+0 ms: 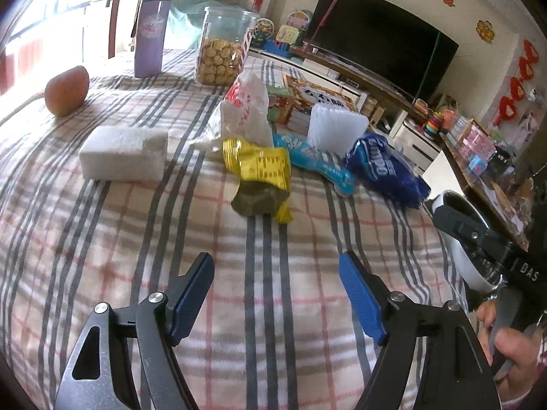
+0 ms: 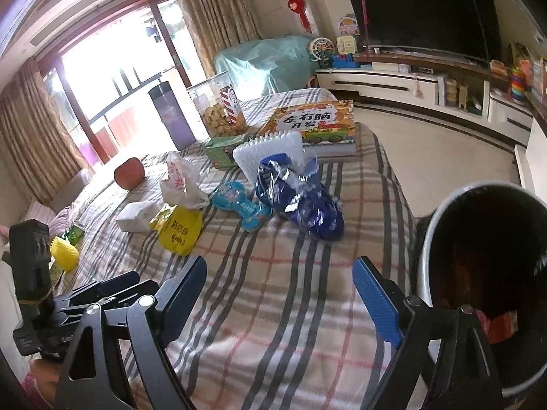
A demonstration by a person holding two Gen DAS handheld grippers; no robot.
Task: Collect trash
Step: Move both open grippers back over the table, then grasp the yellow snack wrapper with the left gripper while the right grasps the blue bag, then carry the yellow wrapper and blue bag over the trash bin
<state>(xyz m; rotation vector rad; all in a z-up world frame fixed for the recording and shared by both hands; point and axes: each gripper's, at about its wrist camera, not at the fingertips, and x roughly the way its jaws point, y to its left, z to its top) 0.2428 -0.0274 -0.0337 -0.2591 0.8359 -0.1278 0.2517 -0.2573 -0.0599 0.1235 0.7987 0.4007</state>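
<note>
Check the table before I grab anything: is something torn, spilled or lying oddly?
Nothing spilled. The dark blue wrapper is torn open and crumpled, the yellow wrapper is crumpled with a dark lump poking out, and the white foam block has a broken corner. The cookie jar and purple tumbler stand upright.

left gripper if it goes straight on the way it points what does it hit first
Most likely the yellow snack wrapper, which lies right ahead of the open left gripper with only bare plaid cloth between them. Depth is uncertain through the fisheye.
</note>
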